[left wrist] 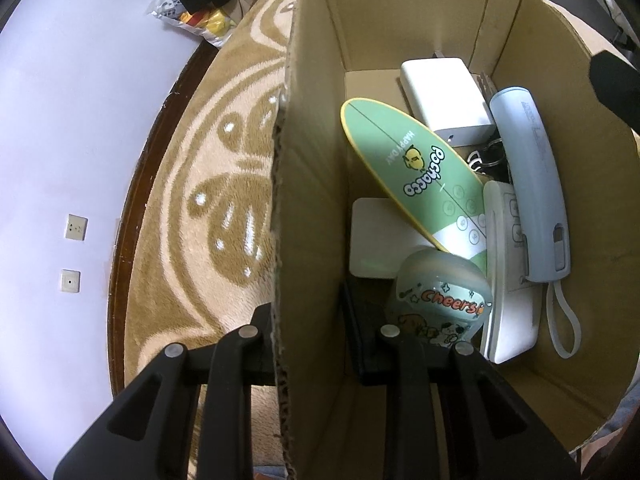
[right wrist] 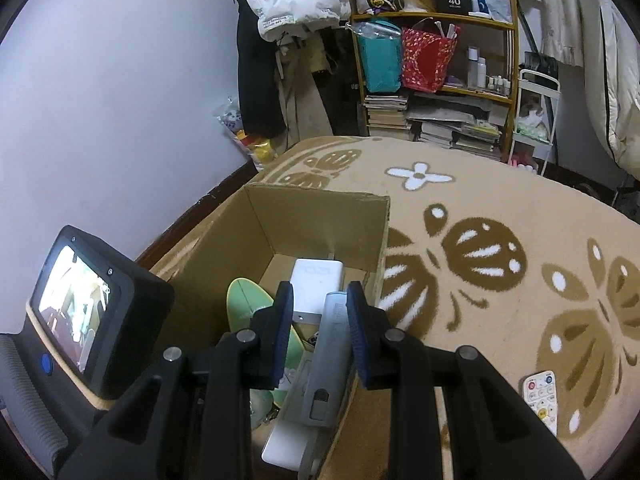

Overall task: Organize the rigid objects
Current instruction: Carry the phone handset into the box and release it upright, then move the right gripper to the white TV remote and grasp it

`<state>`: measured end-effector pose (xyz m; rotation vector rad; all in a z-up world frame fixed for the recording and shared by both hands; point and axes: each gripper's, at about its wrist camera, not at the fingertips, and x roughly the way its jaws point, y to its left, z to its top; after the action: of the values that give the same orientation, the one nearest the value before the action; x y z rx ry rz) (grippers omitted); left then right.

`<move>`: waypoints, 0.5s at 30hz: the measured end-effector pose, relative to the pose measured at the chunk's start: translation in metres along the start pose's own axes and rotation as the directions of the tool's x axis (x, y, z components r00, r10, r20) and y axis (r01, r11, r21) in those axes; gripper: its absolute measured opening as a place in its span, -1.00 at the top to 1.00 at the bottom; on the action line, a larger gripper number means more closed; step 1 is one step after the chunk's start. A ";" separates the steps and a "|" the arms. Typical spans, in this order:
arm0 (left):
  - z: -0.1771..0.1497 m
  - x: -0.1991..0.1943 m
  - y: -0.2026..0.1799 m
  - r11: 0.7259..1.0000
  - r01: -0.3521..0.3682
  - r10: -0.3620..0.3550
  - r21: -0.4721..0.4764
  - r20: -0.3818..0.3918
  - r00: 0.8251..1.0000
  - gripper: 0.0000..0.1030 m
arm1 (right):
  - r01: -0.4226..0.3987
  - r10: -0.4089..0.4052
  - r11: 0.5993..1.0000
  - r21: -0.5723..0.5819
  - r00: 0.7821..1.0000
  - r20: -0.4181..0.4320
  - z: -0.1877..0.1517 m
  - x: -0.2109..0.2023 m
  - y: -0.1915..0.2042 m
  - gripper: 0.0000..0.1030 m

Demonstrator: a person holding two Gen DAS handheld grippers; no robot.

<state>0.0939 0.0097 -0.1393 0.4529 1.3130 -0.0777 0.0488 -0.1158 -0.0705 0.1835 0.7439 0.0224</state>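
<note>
Seen over a cardboard box [right wrist: 320,216] on patterned carpet [right wrist: 480,220]: left gripper [left wrist: 316,336] clamped narrowly on the box wall, right gripper [right wrist: 320,320] near-shut and seemingly empty above the packed items, last remote control [right wrist: 541,396] lying lengthwise, nearer the right hand.

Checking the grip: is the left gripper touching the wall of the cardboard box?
Touching. The left wrist view shows the wall of the cardboard box clamped between the left gripper fingers, one outside, one inside.

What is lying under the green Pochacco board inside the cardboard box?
Under the green board a flat white item and a white block show partly. Whatever else lies beneath it in the cardboard box is covered.
</note>
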 end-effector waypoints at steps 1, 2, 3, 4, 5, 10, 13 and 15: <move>0.000 0.000 0.000 1.000 -0.001 0.001 0.000 0.000 1.000 0.53 | 0.005 -0.005 1.000 0.003 1.000 0.000 0.000 -0.001 -0.001 0.42; 0.000 0.000 0.000 1.000 -0.001 0.001 0.001 -0.001 1.000 0.53 | 0.007 -0.007 1.000 0.007 1.000 -0.001 0.000 -0.002 -0.003 0.39; 0.000 0.000 0.000 1.000 0.000 0.000 0.001 -0.002 1.000 0.53 | 0.009 -0.009 1.000 0.014 1.000 0.000 -0.001 -0.004 -0.006 0.35; -0.001 0.000 0.000 1.000 0.000 0.000 0.001 -0.001 1.000 0.53 | 0.010 -0.010 1.000 0.020 1.000 0.002 -0.001 -0.006 -0.007 0.34; -0.001 0.001 0.000 1.000 0.000 0.000 0.001 -0.001 1.000 0.53 | 0.011 -0.011 1.000 0.026 1.000 0.004 -0.001 -0.008 -0.010 0.30; -0.003 0.003 0.001 1.000 0.005 -0.005 -0.001 0.001 1.000 0.53 | 0.029 -0.029 0.998 0.055 0.999 0.012 -0.003 -0.020 -0.021 0.08; -0.003 0.004 0.002 1.000 0.010 -0.010 0.000 0.000 1.000 0.53 | 0.048 -0.050 0.994 0.099 0.999 0.013 -0.007 -0.026 -0.033 -0.12; -0.003 0.004 0.002 1.000 0.013 -0.013 0.003 -0.001 1.000 0.53 | 0.062 -0.063 0.990 0.124 0.998 -0.002 -0.010 -0.028 -0.040 -0.33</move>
<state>0.0928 0.0132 -0.1431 0.4470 1.3171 -0.0899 0.0200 -0.1564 -0.0661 0.2791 0.7488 -0.0840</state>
